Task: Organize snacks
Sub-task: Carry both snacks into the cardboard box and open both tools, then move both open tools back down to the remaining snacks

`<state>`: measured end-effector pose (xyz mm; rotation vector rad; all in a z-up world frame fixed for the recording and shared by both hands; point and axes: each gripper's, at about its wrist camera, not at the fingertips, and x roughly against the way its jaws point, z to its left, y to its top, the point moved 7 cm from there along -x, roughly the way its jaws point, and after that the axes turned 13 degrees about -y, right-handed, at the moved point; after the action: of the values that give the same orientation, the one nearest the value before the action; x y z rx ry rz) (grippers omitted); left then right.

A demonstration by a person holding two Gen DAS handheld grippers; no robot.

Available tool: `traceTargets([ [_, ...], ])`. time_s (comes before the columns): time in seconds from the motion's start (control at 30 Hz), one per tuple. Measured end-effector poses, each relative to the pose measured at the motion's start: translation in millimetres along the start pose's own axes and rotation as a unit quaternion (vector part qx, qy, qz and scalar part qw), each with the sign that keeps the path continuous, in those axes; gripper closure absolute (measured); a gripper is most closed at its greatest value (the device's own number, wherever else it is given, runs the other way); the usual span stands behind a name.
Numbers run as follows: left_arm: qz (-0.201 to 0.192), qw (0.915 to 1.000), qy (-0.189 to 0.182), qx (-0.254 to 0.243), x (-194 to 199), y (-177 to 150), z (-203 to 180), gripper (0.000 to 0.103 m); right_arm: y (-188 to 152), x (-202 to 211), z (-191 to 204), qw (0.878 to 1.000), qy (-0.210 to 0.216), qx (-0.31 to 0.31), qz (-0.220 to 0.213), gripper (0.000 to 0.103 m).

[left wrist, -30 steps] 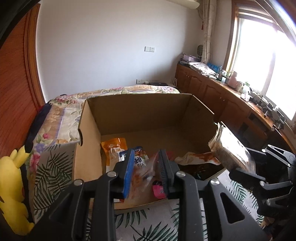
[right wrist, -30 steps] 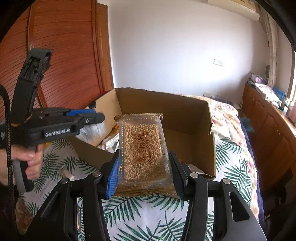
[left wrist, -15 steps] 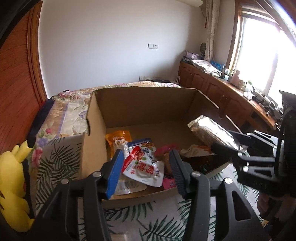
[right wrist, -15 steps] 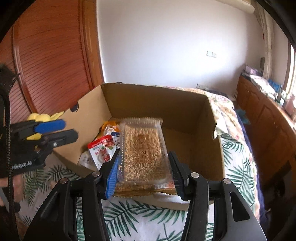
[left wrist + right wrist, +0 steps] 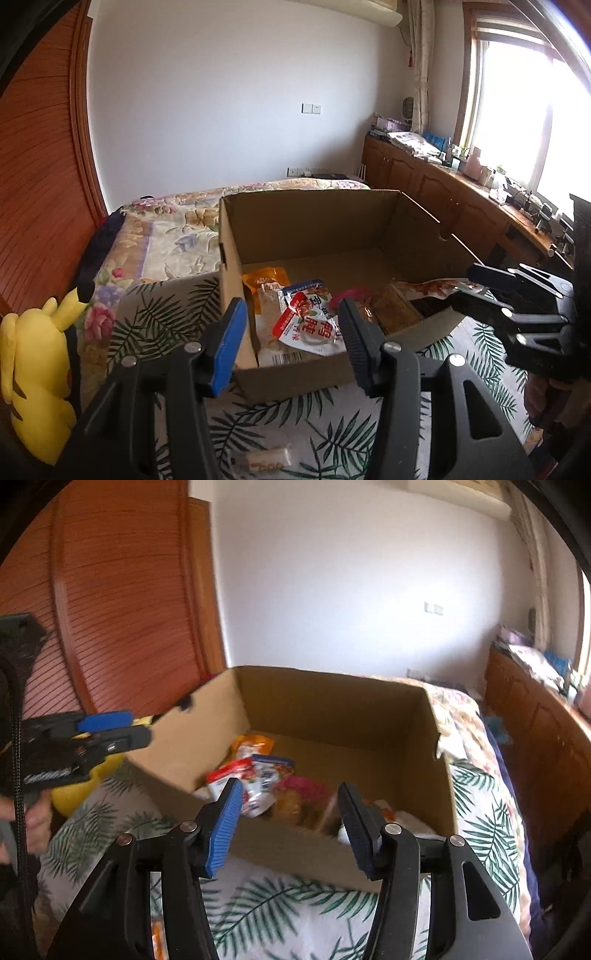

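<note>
Cardboard box, snack packets inside, near corner

cardboard box: open top | far half bare | snack packets crowd near side

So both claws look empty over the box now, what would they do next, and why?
Probably bring the left gripper down toward the clear-wrapped snack bar lying on the palm-leaf cloth in front of the cardboard box. Both it and the right gripper are open and hold nothing, several packets already lie in the box, and that bar is outside it.
</note>
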<state>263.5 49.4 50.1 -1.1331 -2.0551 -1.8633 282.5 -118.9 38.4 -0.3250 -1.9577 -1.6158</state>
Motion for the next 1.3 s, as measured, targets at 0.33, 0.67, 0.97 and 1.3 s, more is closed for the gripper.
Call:
traceTargets([
  [0.33,-0.013,0.9983,0.022,-0.052,32.5,-31.4,-6.4,0.052,-49.7,49.5,52.4,0.997,0.062,0.037,-0.011,0.048],
  [0.67,0.031,0.9983,0.011,-0.049,39.2,-93.9,2.4,0.052,-123.7,44.7,95.3,0.991,0.112,0.055,0.050,0.048],
  [0.97,0.063,0.9978,0.015,-0.013,20.6,-139.9,29.1,0.052,-167.8,49.2,113.6,0.985,0.140,0.052,0.092,0.048],
  [1.3,0.075,0.9970,0.016,-0.009,15.6,-154.4,34.1,0.052,-185.4,49.2,126.1,0.979,0.164,0.034,0.119,0.048],
])
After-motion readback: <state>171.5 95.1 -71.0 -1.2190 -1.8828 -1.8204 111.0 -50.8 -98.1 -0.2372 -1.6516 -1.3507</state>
